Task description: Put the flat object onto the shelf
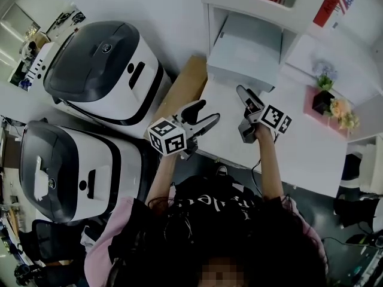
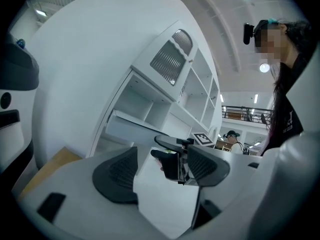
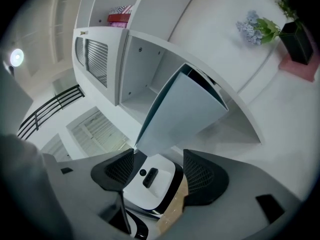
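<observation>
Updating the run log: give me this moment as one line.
flat white panel: lying in shelf compartment | left gripper: open, empty | right gripper: open, empty, facing panel

We hold our left hand-held gripper (image 1: 202, 117) out ahead, about level, its jaws wide apart and nothing pressed between the pads. Our right hand-held gripper (image 1: 249, 98) is near it on the right, also about level, jaws apart and empty. Our left forearm (image 1: 157, 181) and right forearm (image 1: 270, 166) both reach forward.
</observation>
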The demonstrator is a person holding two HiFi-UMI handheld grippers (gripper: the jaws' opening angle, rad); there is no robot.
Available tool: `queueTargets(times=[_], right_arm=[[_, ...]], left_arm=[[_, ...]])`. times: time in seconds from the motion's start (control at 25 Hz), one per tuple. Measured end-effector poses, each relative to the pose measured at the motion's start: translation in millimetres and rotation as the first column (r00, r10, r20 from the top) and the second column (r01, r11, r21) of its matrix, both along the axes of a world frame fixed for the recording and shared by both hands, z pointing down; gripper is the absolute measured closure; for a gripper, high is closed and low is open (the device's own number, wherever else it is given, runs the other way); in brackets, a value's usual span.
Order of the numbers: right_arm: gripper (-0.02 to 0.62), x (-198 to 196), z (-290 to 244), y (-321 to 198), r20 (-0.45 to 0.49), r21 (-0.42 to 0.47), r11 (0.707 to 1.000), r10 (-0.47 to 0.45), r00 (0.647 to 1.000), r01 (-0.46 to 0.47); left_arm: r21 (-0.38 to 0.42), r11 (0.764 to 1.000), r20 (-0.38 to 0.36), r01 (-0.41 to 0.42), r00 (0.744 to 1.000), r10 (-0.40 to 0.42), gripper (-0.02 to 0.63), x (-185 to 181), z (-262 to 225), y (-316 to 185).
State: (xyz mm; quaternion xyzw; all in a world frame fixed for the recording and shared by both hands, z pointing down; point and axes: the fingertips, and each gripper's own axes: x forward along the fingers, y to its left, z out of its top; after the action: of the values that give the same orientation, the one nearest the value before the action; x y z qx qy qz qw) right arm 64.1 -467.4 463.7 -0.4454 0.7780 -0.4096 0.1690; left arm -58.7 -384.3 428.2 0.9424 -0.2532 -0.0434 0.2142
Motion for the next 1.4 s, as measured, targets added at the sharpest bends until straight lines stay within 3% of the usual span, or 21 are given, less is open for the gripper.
queueTargets(times=[0.28,0.6,0.84,1.16,1.24,1.32,1.4], right_arm=[[0.295,-11.0,0.4,44.5,-0.066,0.019,1.0,0.003,0.998,-0.001],[0.295,-31.7,-8.0,116.9,-0.211,0.081,0.997,0.003,0.978,0.014],[0.295,-51.5,8.2,176.4,-0.324,0.057,0.998,0.024,0.946,-0.006],[0.298,-61.3,26.2,236.5,-0.399,0.031,0.999,0.038,0.916,-0.028],[0.318,-58.4,24.4,250.7,-0.406,0.038,0.998,0.061,0.912,-0.05],[0.396,-53.5,19.2,261.0,-0.415,0.059,0.996,0.092,0.905,-0.074],[0.422,-49.0,13.5,267.7,-0.433,0.079,0.993,0.109,0.895,-0.083]], left_arm=[[0.015,0.999,-0.024,-0.031,0.999,0.032,0.322,-2.6,-5.7,21.6],[0.014,0.997,0.03,-0.073,0.997,0.073,0.325,-12.6,8.4,68.0],[-0.009,0.995,0.04,-0.099,0.994,0.099,0.325,-26.5,25.5,107.1],[-0.05,0.99,0.017,-0.132,0.991,0.134,0.349,-34.7,46.0,146.0],[-0.056,0.985,0.013,-0.163,0.986,0.164,0.359,-30.8,47.4,159.3],[-0.055,0.982,0.012,-0.183,0.983,0.184,0.364,-26.3,46.4,168.1],[-0.045,0.981,0.011,-0.189,0.982,0.189,0.368,-21.7,43.3,172.3]])
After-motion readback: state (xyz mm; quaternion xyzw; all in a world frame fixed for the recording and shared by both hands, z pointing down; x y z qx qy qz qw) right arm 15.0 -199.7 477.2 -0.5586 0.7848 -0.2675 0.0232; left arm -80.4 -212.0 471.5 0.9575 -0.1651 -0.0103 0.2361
